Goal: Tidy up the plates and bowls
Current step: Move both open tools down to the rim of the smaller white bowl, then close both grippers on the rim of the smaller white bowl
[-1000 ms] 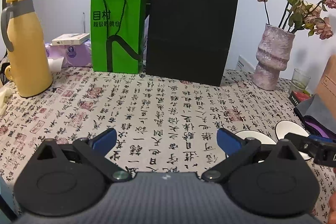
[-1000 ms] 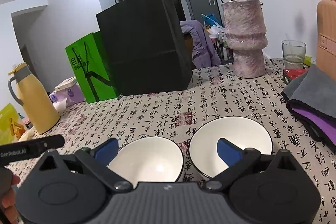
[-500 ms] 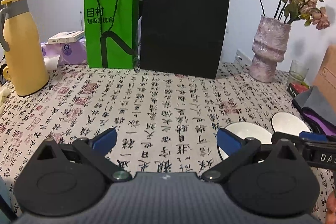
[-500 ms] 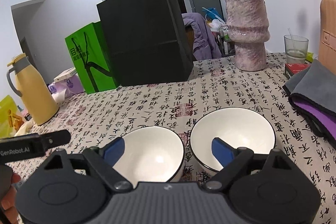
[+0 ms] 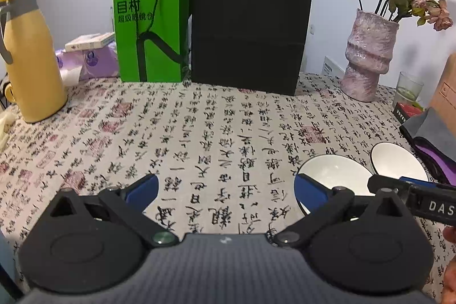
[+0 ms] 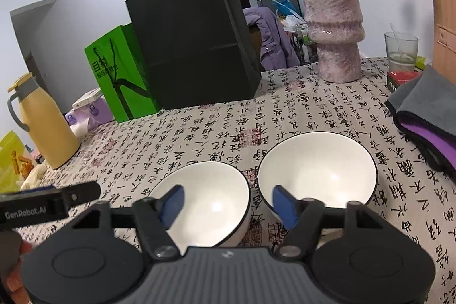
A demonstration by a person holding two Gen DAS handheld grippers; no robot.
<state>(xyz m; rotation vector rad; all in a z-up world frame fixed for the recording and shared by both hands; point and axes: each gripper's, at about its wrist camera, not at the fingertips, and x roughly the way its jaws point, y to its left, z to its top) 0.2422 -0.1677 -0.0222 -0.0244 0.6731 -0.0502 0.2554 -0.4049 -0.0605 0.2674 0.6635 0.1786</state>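
Two white bowls with dark rims stand side by side on the calligraphy tablecloth: the left bowl (image 6: 208,190) and the right bowl (image 6: 316,164). My right gripper (image 6: 228,205) hangs just over them, its jaws closing. One blue pad is over the left bowl's hollow, the other by the gap between the bowls. That bowl's right wall lies between the pads, which do not press on it. In the left wrist view the bowls (image 5: 333,171) (image 5: 399,161) sit at the right. My left gripper (image 5: 225,193) is open over bare cloth.
A black paper bag (image 5: 250,19) and a green bag (image 5: 151,27) stand at the back, a yellow jug (image 5: 28,56) at the left. At the right are a pink vase (image 5: 367,56), a glass (image 6: 400,50), and grey and purple cloths (image 6: 427,116).
The right gripper's blue pads have come closer together over the left bowl. The left gripper stays wide open and has hardly moved.
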